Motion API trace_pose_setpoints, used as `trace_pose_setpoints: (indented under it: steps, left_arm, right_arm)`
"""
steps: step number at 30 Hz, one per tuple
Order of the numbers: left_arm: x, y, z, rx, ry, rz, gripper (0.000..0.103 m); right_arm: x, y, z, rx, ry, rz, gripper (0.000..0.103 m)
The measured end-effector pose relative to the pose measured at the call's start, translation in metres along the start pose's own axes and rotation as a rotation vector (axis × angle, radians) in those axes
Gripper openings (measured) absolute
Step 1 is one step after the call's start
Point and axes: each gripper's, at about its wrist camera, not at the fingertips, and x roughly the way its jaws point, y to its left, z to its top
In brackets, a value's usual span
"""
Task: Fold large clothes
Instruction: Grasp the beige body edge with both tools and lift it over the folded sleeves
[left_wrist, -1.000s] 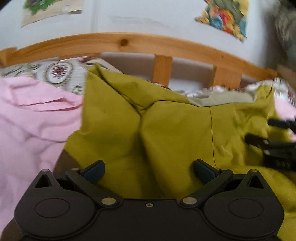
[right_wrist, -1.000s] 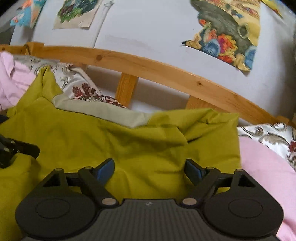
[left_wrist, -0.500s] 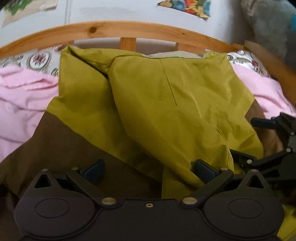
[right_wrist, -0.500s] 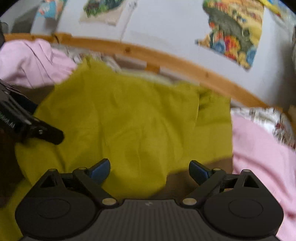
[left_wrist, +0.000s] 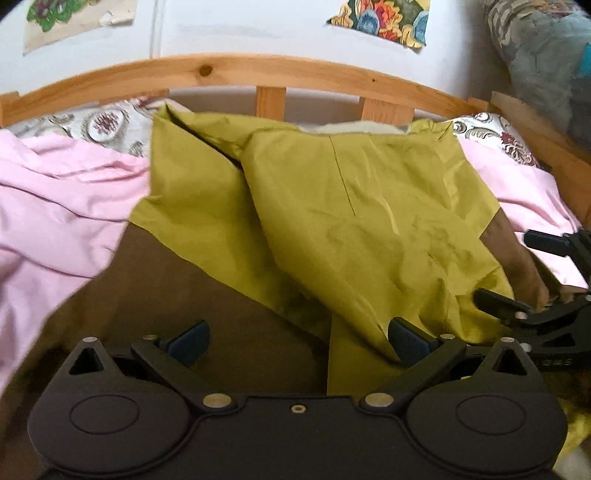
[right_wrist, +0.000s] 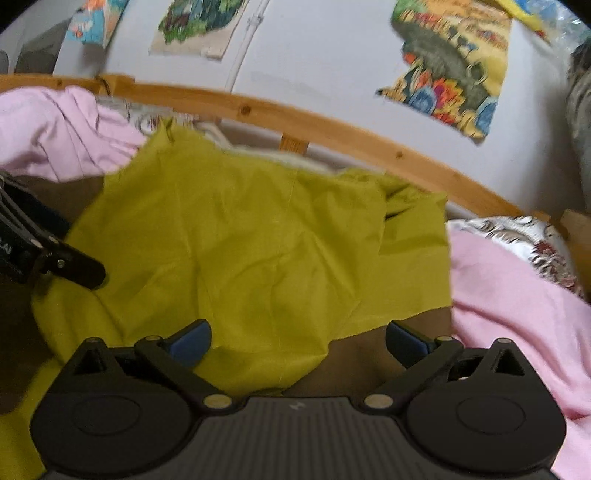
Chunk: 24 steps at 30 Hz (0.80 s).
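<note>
A large olive-green garment (left_wrist: 354, 221) with a brown lower part (left_wrist: 177, 302) lies spread on the bed, its top edge near the headboard. It also shows in the right wrist view (right_wrist: 266, 251). My left gripper (left_wrist: 299, 338) is open and empty, low over the garment's near edge. My right gripper (right_wrist: 297, 338) is open and empty, over the green and brown fabric. The right gripper also shows at the right edge of the left wrist view (left_wrist: 546, 277). The left gripper's finger (right_wrist: 66, 264) shows at the left of the right wrist view.
Pink bedding (left_wrist: 55, 214) lies on both sides of the garment (right_wrist: 517, 295). A wooden headboard rail (left_wrist: 258, 72) runs across the back, with patterned pillows (left_wrist: 107, 125) below it. Paper pictures (right_wrist: 454, 66) hang on the white wall.
Both grippers have drawn back toward me from the headboard. More of the brown lower part now shows in front. The green fabric lies flatter.
</note>
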Motion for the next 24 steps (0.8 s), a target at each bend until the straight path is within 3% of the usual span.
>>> trace_pose_setpoints:
  steps: [8, 14, 19, 24]
  left_arm:
    - [-0.073, -0.016, -0.004, 0.039, -0.017, 0.043, 0.102]
    - [-0.143, -0.033, -0.050, 0.031, -0.024, 0.019, 0.102]
    - [-0.188, -0.047, -0.096, 0.088, 0.013, -0.037, 0.102]
    - [-0.215, -0.052, -0.124, 0.082, 0.030, -0.101, 0.102]
  right_arm:
    - [-0.101, 0.004, 0.009, 0.022, -0.016, 0.020, 0.103]
    - [-0.186, 0.024, -0.005, 0.031, 0.032, 0.091, 0.103]
    - [-0.245, 0.062, -0.034, -0.139, 0.114, 0.196, 0.103]
    - [-0.288, 0.093, -0.063, -0.350, 0.144, 0.272, 0.103]
